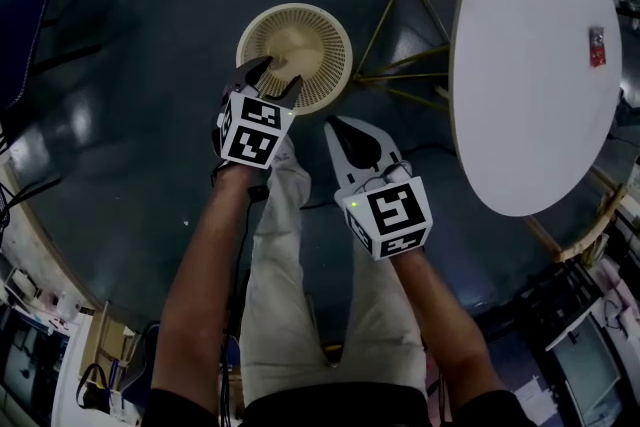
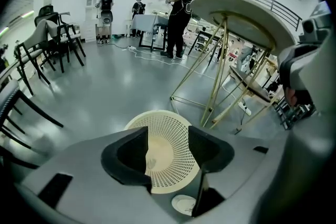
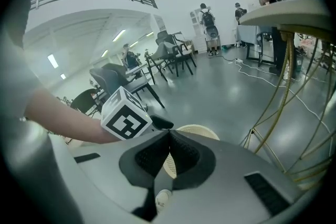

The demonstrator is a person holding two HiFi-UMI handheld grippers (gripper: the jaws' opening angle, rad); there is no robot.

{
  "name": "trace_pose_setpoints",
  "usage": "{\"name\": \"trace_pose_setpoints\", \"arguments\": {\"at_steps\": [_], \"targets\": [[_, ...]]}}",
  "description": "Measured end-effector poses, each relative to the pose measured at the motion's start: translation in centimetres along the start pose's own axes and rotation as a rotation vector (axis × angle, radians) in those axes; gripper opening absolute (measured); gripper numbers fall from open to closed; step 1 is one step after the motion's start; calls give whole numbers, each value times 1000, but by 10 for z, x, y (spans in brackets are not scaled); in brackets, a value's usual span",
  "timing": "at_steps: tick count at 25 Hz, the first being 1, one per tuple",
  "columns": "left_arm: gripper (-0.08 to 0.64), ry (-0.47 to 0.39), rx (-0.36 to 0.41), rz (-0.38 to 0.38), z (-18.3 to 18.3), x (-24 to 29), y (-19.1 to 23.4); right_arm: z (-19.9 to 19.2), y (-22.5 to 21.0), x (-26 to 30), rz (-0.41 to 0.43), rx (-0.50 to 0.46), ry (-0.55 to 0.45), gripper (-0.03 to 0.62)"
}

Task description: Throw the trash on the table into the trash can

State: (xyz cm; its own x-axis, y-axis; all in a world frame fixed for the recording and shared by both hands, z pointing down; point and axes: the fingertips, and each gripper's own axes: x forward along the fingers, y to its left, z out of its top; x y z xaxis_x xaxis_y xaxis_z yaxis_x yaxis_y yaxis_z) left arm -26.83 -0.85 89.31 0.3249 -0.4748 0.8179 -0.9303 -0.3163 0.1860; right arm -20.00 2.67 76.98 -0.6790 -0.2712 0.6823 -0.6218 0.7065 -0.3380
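Observation:
The trash can (image 1: 318,50) is a cream perforated basket on the dark floor. My left gripper (image 1: 281,75) hangs over its near rim, jaws open with nothing between them. In the left gripper view the can (image 2: 176,147) fills the gap between the fingers, and a pale scrap (image 2: 149,159) lies inside it by the left finger. My right gripper (image 1: 333,125) is shut and empty, to the right of the can and nearer to me. In its own view the right gripper (image 3: 169,135) points at the can (image 3: 202,131). A small red item (image 1: 597,47) lies on the white round table (image 1: 530,65).
The table stands on gold wire legs (image 1: 400,25) right beside the can. Black chairs (image 2: 52,44) line the left of the hall, and people (image 2: 181,13) stand at far tables. Cluttered shelves (image 1: 40,345) sit at my lower left.

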Motion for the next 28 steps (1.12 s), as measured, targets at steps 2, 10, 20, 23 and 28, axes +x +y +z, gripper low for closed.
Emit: {"name": "trace_pose_setpoints", "arguments": {"at_steps": [2, 10, 20, 23, 28], "targets": [[256, -11, 0, 1, 8, -9, 0, 8, 1, -5, 1, -6, -9, 17], [155, -72, -32, 18, 39, -53, -8, 35, 11, -33, 4, -27, -25, 17], [17, -160, -15, 23, 87, -123, -26, 75, 29, -71, 2, -50, -61, 17], [15, -190, -34, 28, 105, -149, -30, 88, 34, -82, -5, -54, -72, 17], [15, -251, -80, -7, 141, -189, -48, 118, 44, -108, -4, -55, -90, 17]]}}
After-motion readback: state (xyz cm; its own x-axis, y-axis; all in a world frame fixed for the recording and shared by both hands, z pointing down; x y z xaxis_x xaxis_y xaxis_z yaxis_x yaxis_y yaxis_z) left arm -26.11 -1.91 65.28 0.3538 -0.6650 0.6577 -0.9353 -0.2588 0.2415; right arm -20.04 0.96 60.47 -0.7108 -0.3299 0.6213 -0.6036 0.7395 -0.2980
